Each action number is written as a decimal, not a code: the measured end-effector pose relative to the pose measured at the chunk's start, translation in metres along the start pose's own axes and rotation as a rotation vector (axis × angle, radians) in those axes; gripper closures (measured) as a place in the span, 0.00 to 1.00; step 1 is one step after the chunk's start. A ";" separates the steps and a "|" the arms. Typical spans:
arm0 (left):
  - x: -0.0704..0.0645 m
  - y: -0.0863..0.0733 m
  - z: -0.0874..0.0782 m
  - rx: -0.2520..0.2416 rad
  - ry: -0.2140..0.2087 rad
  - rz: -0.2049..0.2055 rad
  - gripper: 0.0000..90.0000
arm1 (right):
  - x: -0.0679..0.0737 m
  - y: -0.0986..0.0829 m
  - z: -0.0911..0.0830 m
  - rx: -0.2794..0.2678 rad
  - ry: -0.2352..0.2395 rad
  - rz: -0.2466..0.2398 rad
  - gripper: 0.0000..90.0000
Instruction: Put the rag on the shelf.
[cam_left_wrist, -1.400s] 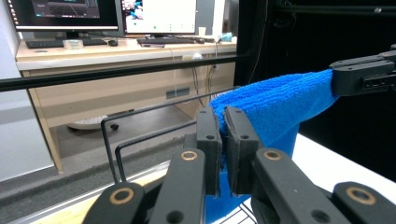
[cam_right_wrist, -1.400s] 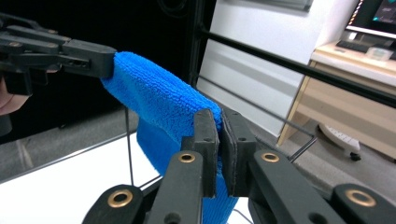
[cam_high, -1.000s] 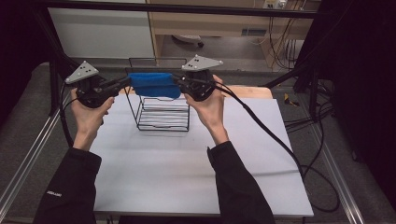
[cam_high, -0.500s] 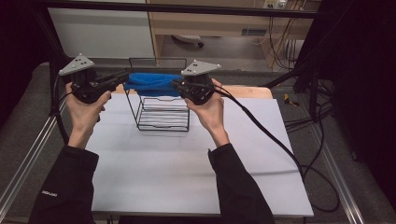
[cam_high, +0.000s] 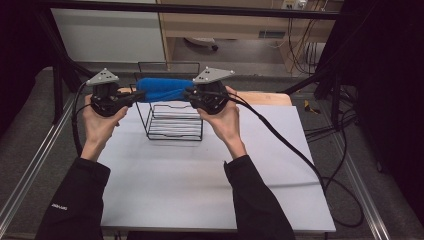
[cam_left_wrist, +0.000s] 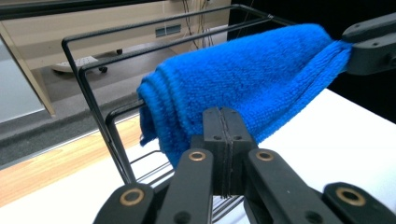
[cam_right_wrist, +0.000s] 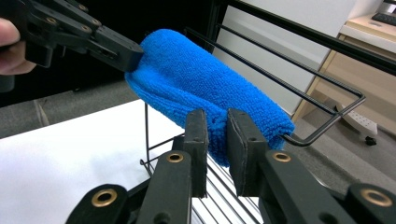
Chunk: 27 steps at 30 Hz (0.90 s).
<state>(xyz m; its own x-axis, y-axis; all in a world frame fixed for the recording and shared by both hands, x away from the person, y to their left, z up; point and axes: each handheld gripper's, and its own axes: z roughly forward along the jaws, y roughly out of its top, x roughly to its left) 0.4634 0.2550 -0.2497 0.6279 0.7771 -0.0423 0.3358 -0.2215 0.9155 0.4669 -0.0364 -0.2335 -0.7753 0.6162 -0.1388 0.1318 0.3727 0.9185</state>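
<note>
While the blue towel (cam_high: 165, 89) hangs stretched between the two tools above the wire rack (cam_high: 174, 119), its long axis runs side to side across the table (cam_high: 200, 175), roughly level and in line with the rack's upper rails. The left hand-held gripper (cam_high: 134, 96) is clenched on the towel's left end: in the left gripper view its jaws sit pressed together with the cloth (cam_left_wrist: 243, 79) bunched just beyond them (the pinched edge itself is hidden behind the jaw tips). The right hand-held gripper (cam_high: 189, 95) holds the other end, and in the right gripper view its jaws stand a little apart with the blue fabric (cam_right_wrist: 205, 88) wedged between them, so it grasps the thickness of the folded roll and is not fully closed.

Seen from the right gripper view, the towel lies just in front of the top rail (cam_right_wrist: 299, 95), near it and perhaps brushing it; I cannot tell whether it touches. Both hands are equally near, one at each end. By my judgement the coming move turns on keeping the roll parallel to that rail, then carrying it away from the person and down so it drapes over the wire.
</note>
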 end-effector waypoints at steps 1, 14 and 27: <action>0.000 -0.001 0.001 0.001 0.001 0.000 1.00 | 0.000 0.000 0.000 -0.002 0.002 0.002 0.85; 0.003 -0.012 0.012 0.030 0.024 0.017 1.00 | -0.002 -0.004 0.002 -0.053 0.054 0.097 0.75; 0.004 -0.016 0.020 0.026 0.022 0.016 1.00 | -0.012 -0.030 0.016 0.026 0.014 0.147 0.98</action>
<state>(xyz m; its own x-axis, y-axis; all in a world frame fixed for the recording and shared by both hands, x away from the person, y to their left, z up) 0.4741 0.2499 -0.2724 0.6179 0.7860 -0.0184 0.3437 -0.2489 0.9055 0.4817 -0.0437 -0.2657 -0.7551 0.6556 0.0016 0.2599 0.2971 0.9188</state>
